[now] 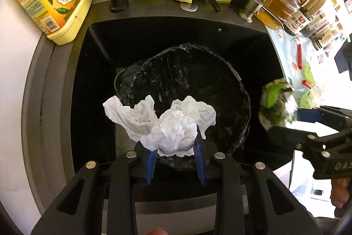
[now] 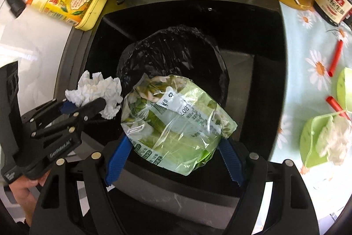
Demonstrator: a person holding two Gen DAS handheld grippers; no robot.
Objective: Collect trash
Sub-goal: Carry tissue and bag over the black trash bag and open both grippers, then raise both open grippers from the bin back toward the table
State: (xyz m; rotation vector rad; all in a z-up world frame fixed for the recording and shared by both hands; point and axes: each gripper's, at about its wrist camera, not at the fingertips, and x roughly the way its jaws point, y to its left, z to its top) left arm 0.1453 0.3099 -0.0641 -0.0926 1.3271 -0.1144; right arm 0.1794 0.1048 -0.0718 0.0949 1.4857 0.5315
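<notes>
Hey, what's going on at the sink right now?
A person is clearing trash with a gripper in each hand. The left gripper is shut on a crumpled tissue, the right gripper on a green plastic wrapper. Both are held over a bin lined with a black bag, standing in the sink. Neither piece has been dropped in yet.

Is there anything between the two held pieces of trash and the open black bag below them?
Nothing visible blocks either. The tissue in the left hand-held gripper and the green wrapper in the right hand-held gripper hang at the bin bag, whose mouth looks open.
</notes>
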